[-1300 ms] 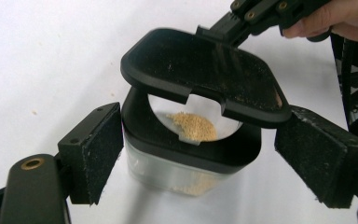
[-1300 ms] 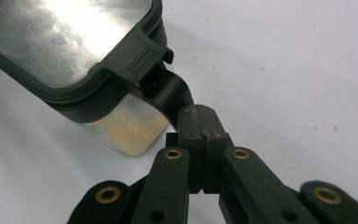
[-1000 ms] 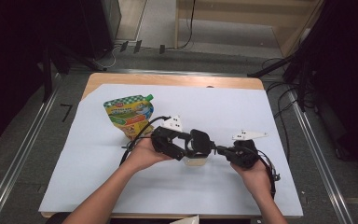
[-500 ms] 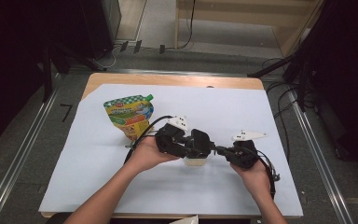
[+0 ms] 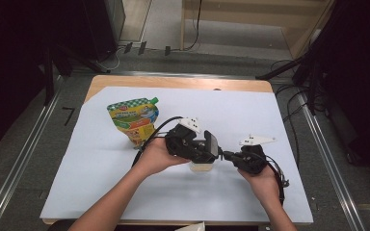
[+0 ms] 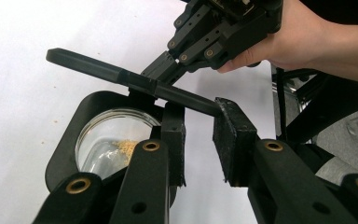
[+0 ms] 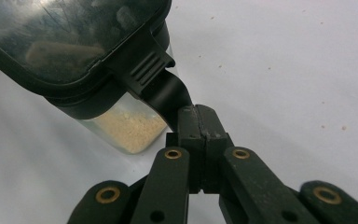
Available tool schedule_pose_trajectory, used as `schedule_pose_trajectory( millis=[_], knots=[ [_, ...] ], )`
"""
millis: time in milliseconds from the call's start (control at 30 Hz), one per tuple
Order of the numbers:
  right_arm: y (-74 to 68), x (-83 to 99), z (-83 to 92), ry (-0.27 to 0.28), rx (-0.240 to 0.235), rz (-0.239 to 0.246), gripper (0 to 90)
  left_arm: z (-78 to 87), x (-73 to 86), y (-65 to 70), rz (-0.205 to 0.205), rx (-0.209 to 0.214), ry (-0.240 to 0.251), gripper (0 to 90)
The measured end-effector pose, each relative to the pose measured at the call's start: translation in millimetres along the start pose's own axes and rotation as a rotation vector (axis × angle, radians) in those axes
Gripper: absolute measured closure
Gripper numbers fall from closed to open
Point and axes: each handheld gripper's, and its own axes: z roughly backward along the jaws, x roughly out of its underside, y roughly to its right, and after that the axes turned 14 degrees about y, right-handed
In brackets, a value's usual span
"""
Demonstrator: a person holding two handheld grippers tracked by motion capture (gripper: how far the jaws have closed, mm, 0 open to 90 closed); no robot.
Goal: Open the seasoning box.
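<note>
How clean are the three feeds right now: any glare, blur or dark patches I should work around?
High view: the white table sheet is evenly lit, surroundings fall into near-black, and the image is soft. Left gripper view: the round clear glass jar with tan powder shows pale reflections; the near black jaws are slightly blurred. Right gripper view: the jar's glossy black hinged lid carries smeary glare, and the sheet darkens toward the bottom left.

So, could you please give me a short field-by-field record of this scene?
setting: white sheet on a table
container: small clear jar, tan powder at the bottom, black flip lid raised
right claw: shut on the lid's tab
left claw: at the jar's black collar; jaws have just been closing, narrow gap, no grip evident
nearby: colourful spouted pouch, apart from the jar
</note>
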Motion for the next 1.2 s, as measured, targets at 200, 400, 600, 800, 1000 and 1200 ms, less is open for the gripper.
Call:
schedule_pose_trajectory(
  millis=[200,400,600,800,1000,1200],
  knots=[
    [-0.2,0.4,-0.3,0.001,-0.001,-0.003,90.0,-5.9,-6.3,2.3,-0.001,0.008,0.006,75.0],
    [-0.5,0.5,-0.7,0.002,-0.003,-0.005,90.0,-14.2,-14.1,3.6,-0.006,0.018,-0.006,75.1],
    [-0.8,1.0,-1.0,-0.001,-0.004,-0.009,90.0,-24.2,-21.5,2.5,0.004,0.037,-0.029,75.0],
    [-0.6,1.3,-1.4,-0.001,0.0,-0.012,90.0,-34.6,-25.8,0.8,-0.002,0.049,-0.044,74.8],
    [-0.3,1.1,-1.7,-0.001,-0.005,-0.017,90.0,-34.8,-26.1,-1.7,0.019,0.053,-0.038,73.9],
    [-2.3,0.9,3.4,0.015,-0.016,-0.031,87.4,-23.6,-24.1,-1.3,0.014,0.047,-0.038,70.2]
  ],
)
